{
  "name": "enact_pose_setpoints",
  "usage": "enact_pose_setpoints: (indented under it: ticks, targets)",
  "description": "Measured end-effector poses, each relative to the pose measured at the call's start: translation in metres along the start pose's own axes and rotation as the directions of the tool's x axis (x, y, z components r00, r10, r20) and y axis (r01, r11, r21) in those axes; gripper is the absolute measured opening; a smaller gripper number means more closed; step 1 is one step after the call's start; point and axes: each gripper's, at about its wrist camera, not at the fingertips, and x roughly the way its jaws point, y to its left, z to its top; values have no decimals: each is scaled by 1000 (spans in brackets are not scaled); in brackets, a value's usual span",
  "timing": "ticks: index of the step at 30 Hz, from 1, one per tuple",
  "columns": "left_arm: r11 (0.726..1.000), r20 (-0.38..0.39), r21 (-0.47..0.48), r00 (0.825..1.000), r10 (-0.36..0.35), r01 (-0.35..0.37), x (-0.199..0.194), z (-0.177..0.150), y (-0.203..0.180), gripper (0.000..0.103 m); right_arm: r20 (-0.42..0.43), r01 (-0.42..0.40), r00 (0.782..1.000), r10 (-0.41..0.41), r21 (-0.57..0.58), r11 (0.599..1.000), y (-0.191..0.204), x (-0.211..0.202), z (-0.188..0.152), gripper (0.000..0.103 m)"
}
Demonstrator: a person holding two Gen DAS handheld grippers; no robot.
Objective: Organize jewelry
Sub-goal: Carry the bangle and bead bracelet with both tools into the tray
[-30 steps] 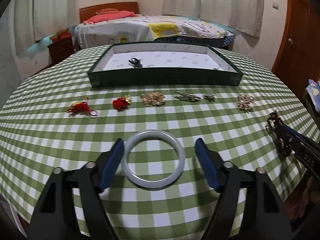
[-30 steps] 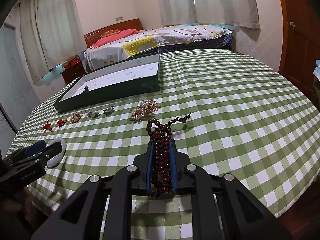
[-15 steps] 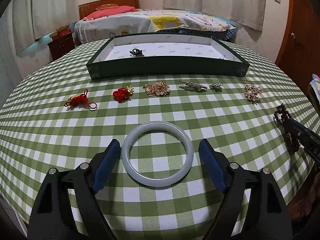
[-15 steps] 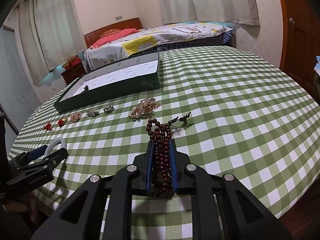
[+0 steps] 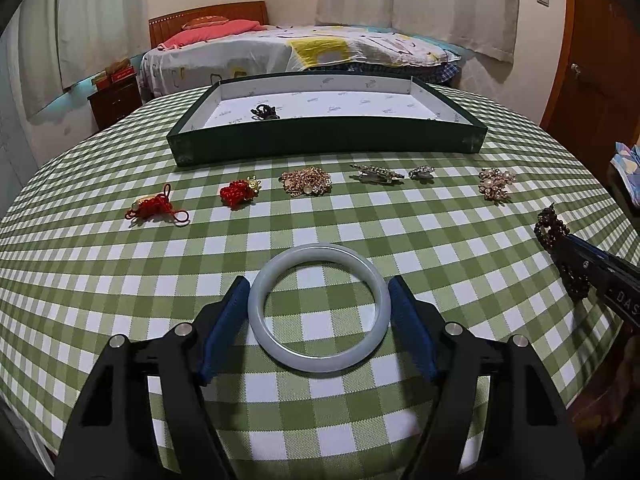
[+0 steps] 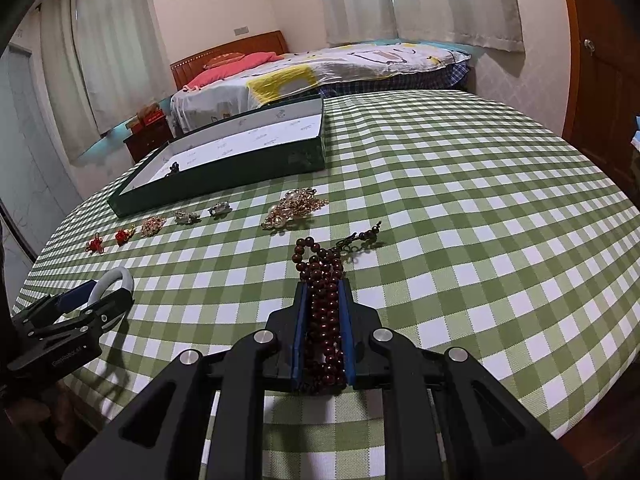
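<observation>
Bedroom backdrop – bed [image 5: 304, 50] and curtains behind a table covered in green-and-white check cloth [image 5: 360, 232].

Your left claw [image 5: 318, 308] is closed around the pale jade bangle [image 5: 318, 308]: both blue pads [image 5: 224, 324] touch its outer rim, one each side, with the ring lying flat between them. Whether it rests on the cloth or sits just above it, you can't tell from the left wrist view; in the right wrist view the bangle [image 6: 114, 282] looks raised at the claw's tip.

Your right claw [image 6: 323, 308] is pinched tight on the dark red bead bracelet [image 6: 323, 300] – the strands are bunched between the pads, with loops and a short tassel end spilling forward past the fingertips onto the cloth.

Ahead of your left claw, a row of pieces on the cloth, left to right: red knot charm [image 5: 156, 209], red-and-gold charm [image 5: 240, 193], gold chain pile [image 5: 306, 181], silver brooch [image 5: 376, 173], small silver clip [image 5: 421, 171], pearl-and-gold cluster [image 5: 496, 184]. The cluster [image 6: 294, 210] is the piece nearest ahead of your right claw, slightly left.

Beyond that row sits the dark green tray [image 5: 328, 145] with a white liner. One small dark item [image 5: 264, 113] lies inside it, toward its left end.
</observation>
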Motion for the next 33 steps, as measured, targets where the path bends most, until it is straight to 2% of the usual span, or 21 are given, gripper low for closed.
enact_pose_setpoints:
  ticks: [8, 15, 25, 29, 33]
  targets:
    - [1000, 39, -18, 999, -9, 10, -17, 11, 6, 69, 26, -19, 999, 19, -14, 1000, 8, -7, 8, 16]
    - [998, 89, -37, 995, -44, 47, -30, 43, 12, 69, 80, -63, 995, 66, -35, 997, 25, -15, 41, 16]
    - [996, 165, -36, 984, -71, 78, -8, 120, 24, 69, 160, -87, 982, 96, -62, 994, 44, 12, 127, 16]
    - [994, 187, -56, 979, -79, 91, 16, 156, 35, 69, 186, -91, 977, 106, -86, 992, 52, 38, 168, 16]
    - [996, 183, -53, 981, -60, 70, 48, 190, 41, 69, 187, -92, 976, 110, -105, 990, 59, 71, 197, 16]
